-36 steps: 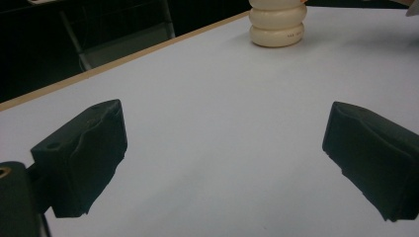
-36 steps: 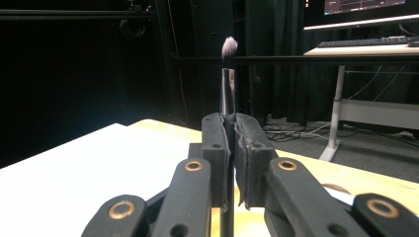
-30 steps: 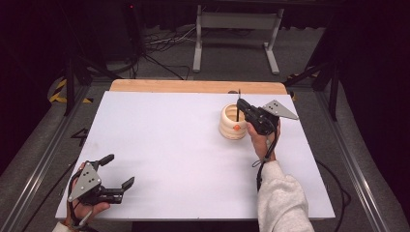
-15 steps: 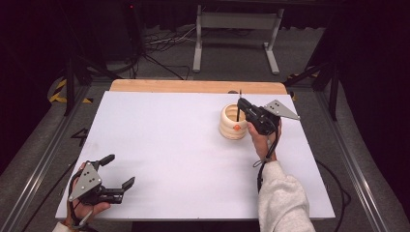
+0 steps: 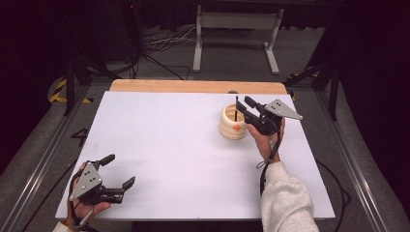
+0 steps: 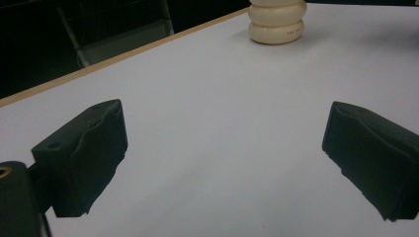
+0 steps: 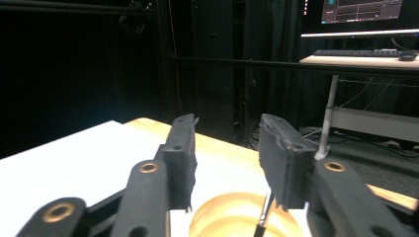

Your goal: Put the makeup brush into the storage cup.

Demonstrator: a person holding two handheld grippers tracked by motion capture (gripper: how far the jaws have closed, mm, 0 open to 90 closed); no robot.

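Hovering over the cream ribbed pot [image 5: 232, 123] at the far right of the table: right gripper [image 5: 243, 107], held in a hand with a pale grey sleeve [image 5: 285, 198] behind it, grey three-cornered plate on top. Its jaws have just been opening and now stand parted, a clear gap between them in the right gripper view [image 7: 225, 158]. A thin dark stick [image 5: 236, 108] stands upright in the pot, its top just beside the jaw tips; seen from the right gripper view the stick [image 7: 264, 217] rises from the pot's mouth [image 7: 232, 217] under the right-hand jaw, and the pads do not press on it.

Resting at the near left corner of the table: left gripper [image 5: 118, 171], in the person's other hand, jaws spread wide with bare white surface between them, as the left gripper view [image 6: 222, 158] confirms. Well apart from the pot, which sits far off at the top of that view [image 6: 276, 22].

Surroundings: white table top [image 5: 169, 145] with a wooden strip along its far edge; dark floor with cables and a grey metal stand [image 5: 234, 34] beyond; a monitor and keyboard [image 7: 360, 52] on a desk in the background of the right gripper view
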